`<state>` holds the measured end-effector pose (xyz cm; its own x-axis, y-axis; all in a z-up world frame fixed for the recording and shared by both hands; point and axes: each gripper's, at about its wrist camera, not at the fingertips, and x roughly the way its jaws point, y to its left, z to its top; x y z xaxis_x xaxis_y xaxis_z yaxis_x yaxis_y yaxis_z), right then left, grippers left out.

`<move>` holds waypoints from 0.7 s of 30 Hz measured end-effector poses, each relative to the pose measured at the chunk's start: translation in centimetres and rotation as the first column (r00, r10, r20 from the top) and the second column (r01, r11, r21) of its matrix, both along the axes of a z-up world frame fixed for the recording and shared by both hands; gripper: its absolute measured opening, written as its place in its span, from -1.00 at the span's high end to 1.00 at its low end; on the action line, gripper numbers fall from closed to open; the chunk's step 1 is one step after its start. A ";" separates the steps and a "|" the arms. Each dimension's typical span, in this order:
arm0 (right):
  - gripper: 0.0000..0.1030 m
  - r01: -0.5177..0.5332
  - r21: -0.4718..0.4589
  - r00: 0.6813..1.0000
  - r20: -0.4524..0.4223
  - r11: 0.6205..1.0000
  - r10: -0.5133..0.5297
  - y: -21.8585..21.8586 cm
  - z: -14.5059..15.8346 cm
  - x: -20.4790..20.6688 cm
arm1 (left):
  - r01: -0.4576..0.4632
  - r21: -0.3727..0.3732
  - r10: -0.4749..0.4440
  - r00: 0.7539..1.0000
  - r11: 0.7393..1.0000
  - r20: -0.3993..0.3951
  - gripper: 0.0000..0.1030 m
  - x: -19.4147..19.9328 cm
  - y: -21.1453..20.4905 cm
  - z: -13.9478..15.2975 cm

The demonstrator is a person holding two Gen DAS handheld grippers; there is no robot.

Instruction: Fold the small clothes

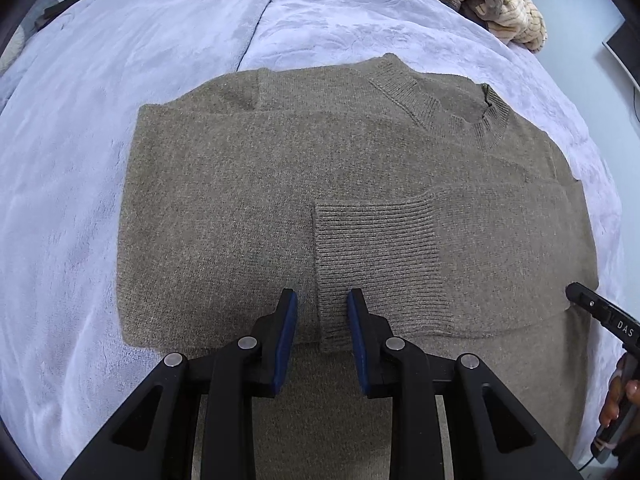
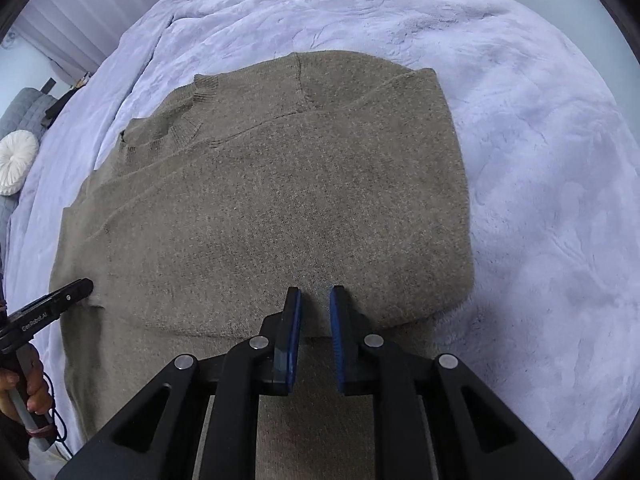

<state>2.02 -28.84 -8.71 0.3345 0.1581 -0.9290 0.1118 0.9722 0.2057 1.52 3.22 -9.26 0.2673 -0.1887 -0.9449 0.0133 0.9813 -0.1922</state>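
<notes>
Knit brown sweater lies flat mid-bed on a lilac blanket, sleeves folded in across the body so the sides make a neat rectangle; ribbed cuff rests at centre, collar at 1 o'clock. Left tool points steeply down over the cuff's edge, jaws slightly apart, gripping nothing. Right tool likewise tips down above the near folded edge at 6 o'clock, jaws narrowly apart, empty. Likely next: fold hem up.
</notes>
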 end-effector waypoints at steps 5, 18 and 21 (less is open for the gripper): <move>0.61 0.022 0.009 1.000 0.001 1.000 -0.022 -0.2 1.1 -0.5 | -0.007 0.007 0.007 1.000 1.000 -0.009 0.46 0.0 -0.2 0.3; 0.14 0.041 0.091 0.999 -0.032 0.995 -0.039 0.9 1.6 -2.1 | -0.004 0.035 0.006 0.999 0.999 -0.033 0.46 -0.8 -0.2 0.7; -0.02 0.038 0.100 0.999 -0.033 0.994 -0.035 1.3 1.8 -2.5 | -0.007 0.058 0.009 0.999 0.998 -0.042 0.44 -1.2 -0.3 0.7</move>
<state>-0.46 -27.51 -6.88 0.3128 0.2399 -0.9190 0.1546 0.9418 0.2985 0.35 2.94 -8.52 0.2285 -0.1316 -0.9646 -0.0017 0.9908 -0.1356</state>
